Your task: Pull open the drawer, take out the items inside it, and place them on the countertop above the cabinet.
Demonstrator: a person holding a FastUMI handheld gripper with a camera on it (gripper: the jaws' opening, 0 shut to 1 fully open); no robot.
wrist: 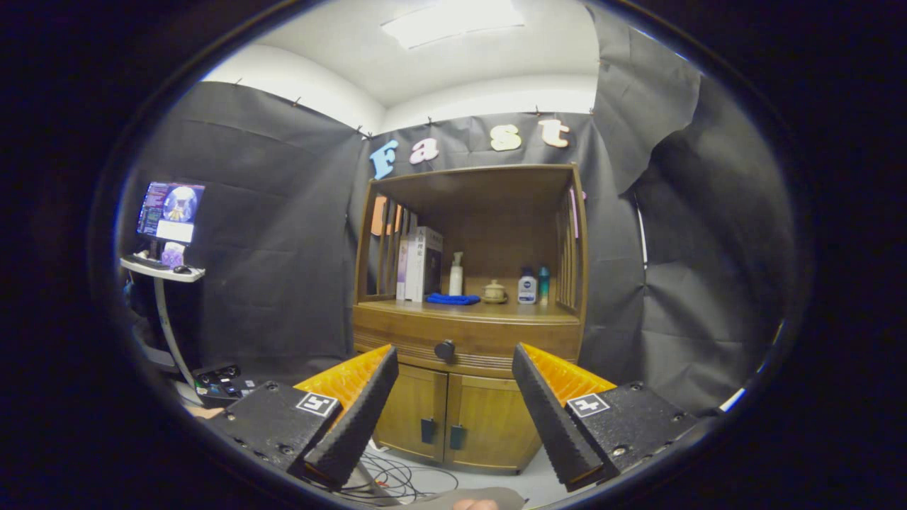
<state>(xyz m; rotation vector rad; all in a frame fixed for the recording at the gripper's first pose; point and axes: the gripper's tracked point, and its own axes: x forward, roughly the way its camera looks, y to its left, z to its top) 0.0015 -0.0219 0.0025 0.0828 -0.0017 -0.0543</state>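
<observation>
Right now, in the gripper view, the gripper [453, 365] hangs in open air well short of the cabinet [464, 397], its jaws spread wide with nothing between them. Framed in the gap between the two fingers, and far beyond their tips, is the drawer [468, 338], a shut wooden band running under the countertop [482, 310], with a single dark round knob [444, 349] at its middle. Below it are two closed doors [453, 421] with small dark handles. On the countertop, inside the open hutch, stand some books [422, 263] at the left, a blue cloth [452, 299] lying flat near the front edge, a pump bottle [456, 273], a small lidded pot [494, 291] and two little bottles [533, 285] to the right. Off to the far left is a monitor on a stand [170, 212], and cables [397, 480] trail on the floor near the cabinet's foot.

The step in hand, I judge, is the approach to the knob; the drawer is not yet opened, so nothing of the task is done. To do it well, keep the knob centred between the fingers while going in straight, close only once both tips flank it, then pull level and directly back so the drawer does not bind. The countertop's front right looks the freest spot for what comes out.
</observation>
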